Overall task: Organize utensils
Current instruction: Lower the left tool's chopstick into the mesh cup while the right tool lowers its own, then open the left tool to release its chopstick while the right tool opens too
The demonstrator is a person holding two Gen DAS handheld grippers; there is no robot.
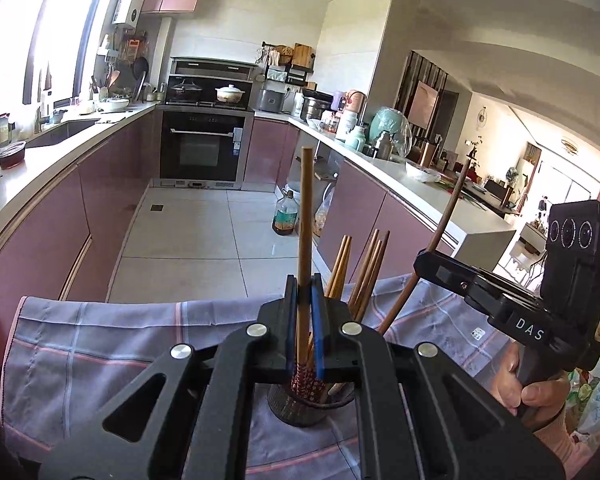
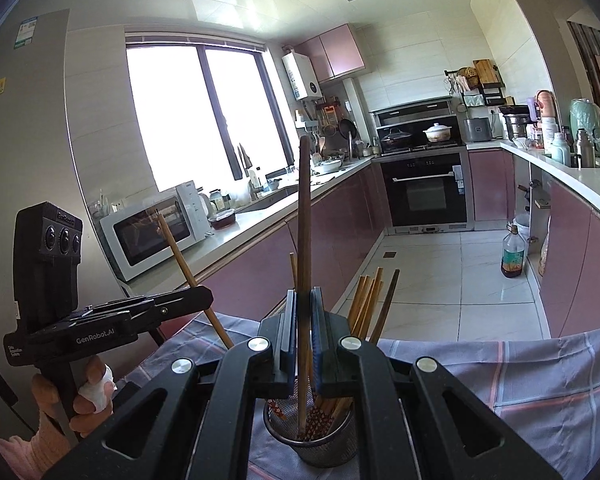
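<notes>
Directly below both sets of tongs, a mesh holder (image 2: 312,436) of chopsticks stands on a checked cloth (image 1: 100,344). The left gripper (image 1: 305,320) is clamped on a light wooden chopstick (image 1: 306,216), the right gripper (image 2: 303,332) on a darker chopstick (image 2: 304,216). Both sticks stand near upright, lower ends apparently inside the rim, each hand about equally close. Remaining chopsticks (image 2: 366,300) lean right, slim and brown.

right gripper (image 1: 422,268): white letters "DAS" are showing on its side | left gripper (image 2: 204,298): white words "GenRobot.AI" are showing on its side
</notes>
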